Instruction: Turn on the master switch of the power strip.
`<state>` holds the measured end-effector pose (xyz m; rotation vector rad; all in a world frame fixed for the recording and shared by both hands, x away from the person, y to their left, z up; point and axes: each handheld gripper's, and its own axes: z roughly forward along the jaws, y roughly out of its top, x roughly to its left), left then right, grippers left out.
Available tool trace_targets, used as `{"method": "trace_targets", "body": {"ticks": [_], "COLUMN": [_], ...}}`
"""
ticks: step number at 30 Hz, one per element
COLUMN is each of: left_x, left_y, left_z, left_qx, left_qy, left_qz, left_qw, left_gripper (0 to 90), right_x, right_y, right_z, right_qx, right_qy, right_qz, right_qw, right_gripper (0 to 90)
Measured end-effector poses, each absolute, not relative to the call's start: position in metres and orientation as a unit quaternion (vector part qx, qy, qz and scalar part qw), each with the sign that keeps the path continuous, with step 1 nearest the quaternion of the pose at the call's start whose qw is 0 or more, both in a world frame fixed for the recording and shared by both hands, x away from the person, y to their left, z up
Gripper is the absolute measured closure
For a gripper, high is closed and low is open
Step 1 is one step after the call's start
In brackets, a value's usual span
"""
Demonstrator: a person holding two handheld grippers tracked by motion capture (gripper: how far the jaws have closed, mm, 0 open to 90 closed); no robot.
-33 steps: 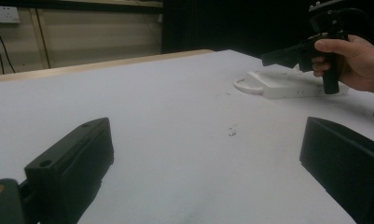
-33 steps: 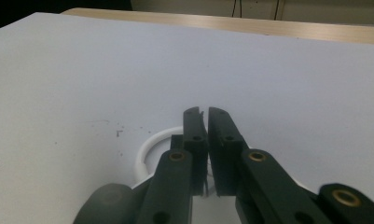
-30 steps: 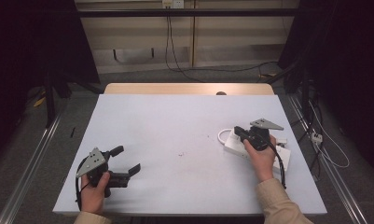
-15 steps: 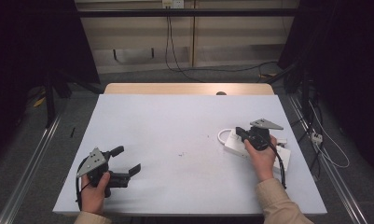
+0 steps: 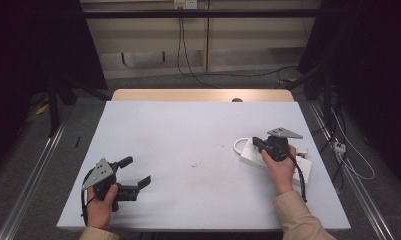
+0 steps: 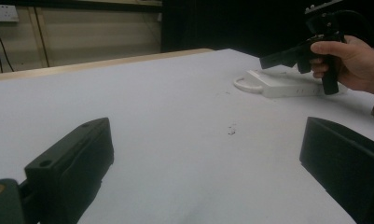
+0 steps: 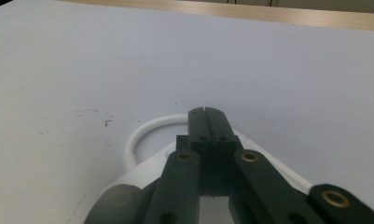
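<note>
**Two grippers at rest over a white table**

One white table fills the middle of the high view, and a strip of bare wood shows along its far edge. A few small dark specks lie near its centre. Around the table the room is dark, with black curtains at both sides, a pale wall behind with a socket and cables hanging down, and metal rails on the grey floor.

Your left gripper sits at the near left corner, its jaws spread wide with nothing between them. Your right gripper is at the right side, jaws clenched together on nothing, and its tips hang just over the white power strip. This strip lies flat near the right edge of the table, with its white cord looped at the end that points to the centre.

Compared with one second ago, both your hands kept their place, and the power strip lies where it was.
</note>
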<state>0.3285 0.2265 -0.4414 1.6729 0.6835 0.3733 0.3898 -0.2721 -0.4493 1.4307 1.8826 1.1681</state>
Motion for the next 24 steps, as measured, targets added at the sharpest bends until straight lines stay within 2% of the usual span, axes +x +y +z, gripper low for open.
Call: {"method": "trace_targets", "body": {"ticks": [24], "left_x": [0.3283], "left_y": [0.2266], "left_z": [-0.4422], "left_qx": [0.722], "left_qy": [0.297], "left_qz": [0.159], "left_qw": [0.604], "left_gripper": [2.4], "right_x": [0.3945], "right_y": [-0.2677], "right_z": [-0.4503], "right_qx": [0.528], "right_qy": [0.697], "right_qz": [0.421], "right_qw": [0.24], "right_gripper": [90.0]}}
